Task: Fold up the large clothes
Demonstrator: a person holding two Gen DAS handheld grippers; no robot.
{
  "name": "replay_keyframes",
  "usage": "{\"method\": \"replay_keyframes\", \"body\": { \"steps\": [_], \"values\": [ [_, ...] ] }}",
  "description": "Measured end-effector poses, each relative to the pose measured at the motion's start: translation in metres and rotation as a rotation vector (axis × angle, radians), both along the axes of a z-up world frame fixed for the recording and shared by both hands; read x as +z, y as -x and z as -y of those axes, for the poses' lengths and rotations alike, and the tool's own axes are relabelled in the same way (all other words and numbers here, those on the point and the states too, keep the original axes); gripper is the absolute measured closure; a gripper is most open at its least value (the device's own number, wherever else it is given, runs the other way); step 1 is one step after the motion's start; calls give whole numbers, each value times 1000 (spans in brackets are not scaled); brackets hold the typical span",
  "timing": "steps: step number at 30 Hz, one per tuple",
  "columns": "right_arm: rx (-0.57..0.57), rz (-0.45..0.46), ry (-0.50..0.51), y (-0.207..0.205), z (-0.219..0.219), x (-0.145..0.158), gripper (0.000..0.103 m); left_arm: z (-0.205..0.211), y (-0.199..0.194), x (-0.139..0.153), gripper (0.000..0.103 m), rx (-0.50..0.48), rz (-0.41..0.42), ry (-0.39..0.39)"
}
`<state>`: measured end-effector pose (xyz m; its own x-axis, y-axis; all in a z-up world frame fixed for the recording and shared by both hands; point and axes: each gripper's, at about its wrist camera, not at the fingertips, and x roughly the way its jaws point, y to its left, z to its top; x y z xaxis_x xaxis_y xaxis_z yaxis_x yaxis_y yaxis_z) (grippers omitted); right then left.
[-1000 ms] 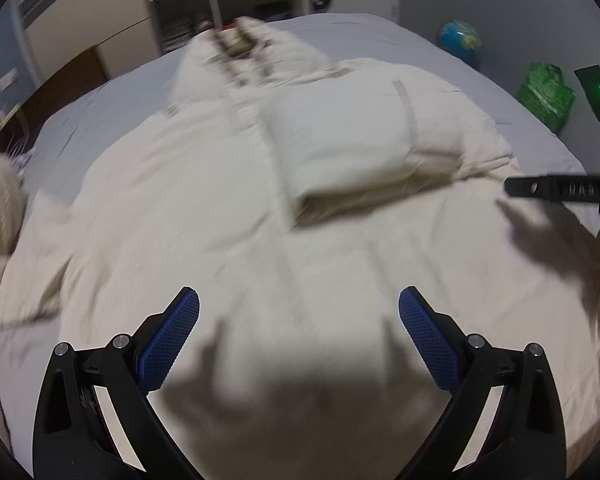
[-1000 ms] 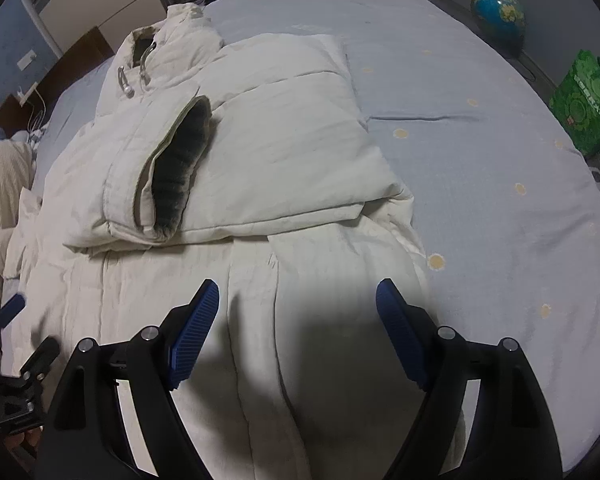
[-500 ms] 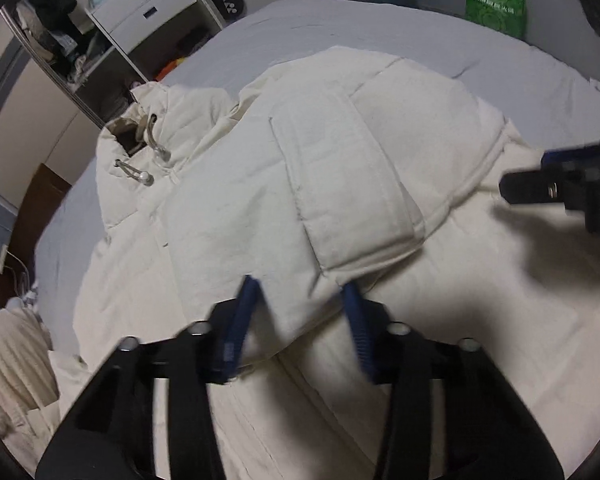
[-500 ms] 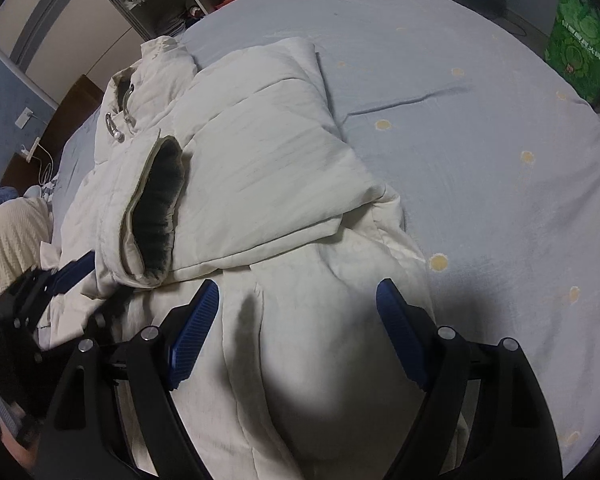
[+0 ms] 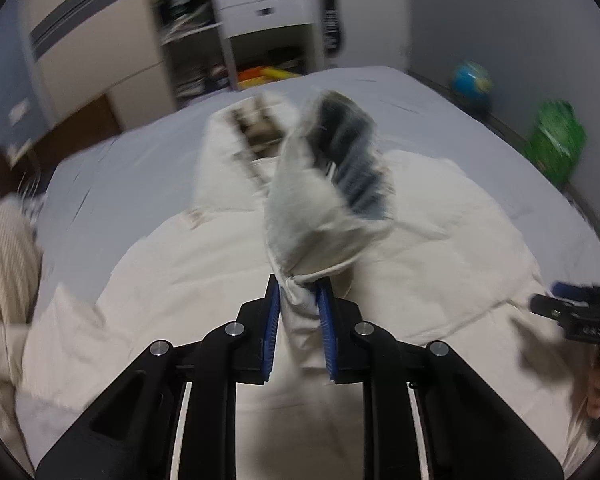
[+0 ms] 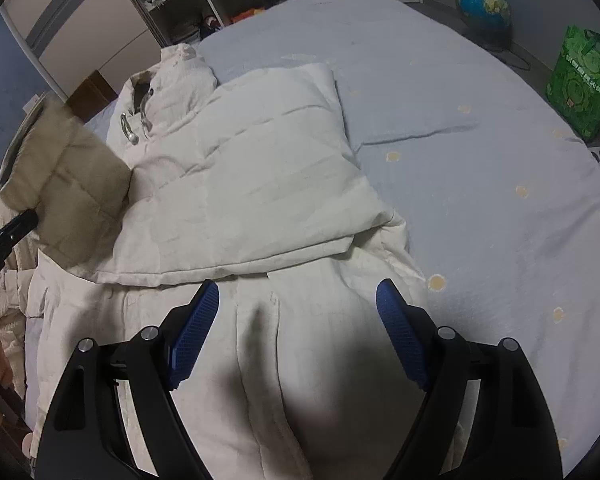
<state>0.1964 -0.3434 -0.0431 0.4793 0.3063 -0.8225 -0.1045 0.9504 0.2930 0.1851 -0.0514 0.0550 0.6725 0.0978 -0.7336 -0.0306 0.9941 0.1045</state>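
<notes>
A cream padded coat (image 6: pixel 252 184) lies spread on the bed, collar at the far end, one side folded over its chest. My left gripper (image 5: pixel 299 294) is shut on the coat's sleeve (image 5: pixel 320 220) and holds it lifted above the coat, the dark-lined cuff pointing up. The lifted sleeve also shows in the right wrist view (image 6: pixel 64 172), at the left. My right gripper (image 6: pixel 298 300) is open and empty, hovering over the coat's lower part near its right edge. It shows in the left wrist view (image 5: pixel 572 312) at the far right.
The coat lies on a pale blue bedsheet (image 6: pixel 480 152). A beige knit garment (image 5: pixel 4 252) lies at the bed's left side. Shelves and drawers (image 5: pixel 260 12) stand behind the bed. A globe (image 6: pixel 484 0) and a green bag (image 6: pixel 582 76) sit on the floor at the right.
My left gripper has closed on the sleeve and lifted it off the coat's chest. My right gripper has stayed open over the coat's lower part.
</notes>
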Motion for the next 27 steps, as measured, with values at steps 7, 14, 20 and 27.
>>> {"method": "replay_keyframes", "body": {
  "steps": [7,14,20,27],
  "values": [
    [48,19,43,4,-14,4,26,-78,-2,-43,84,182,-122,36],
    [69,23,75,7,-21,3,26,-135,21,-98,83,341,-256,93],
    [88,18,111,9,-30,-1,26,-140,48,-96,51,275,-206,186],
    [88,19,119,10,-30,-1,26,-128,91,-80,23,233,-124,189]
  ]
}}
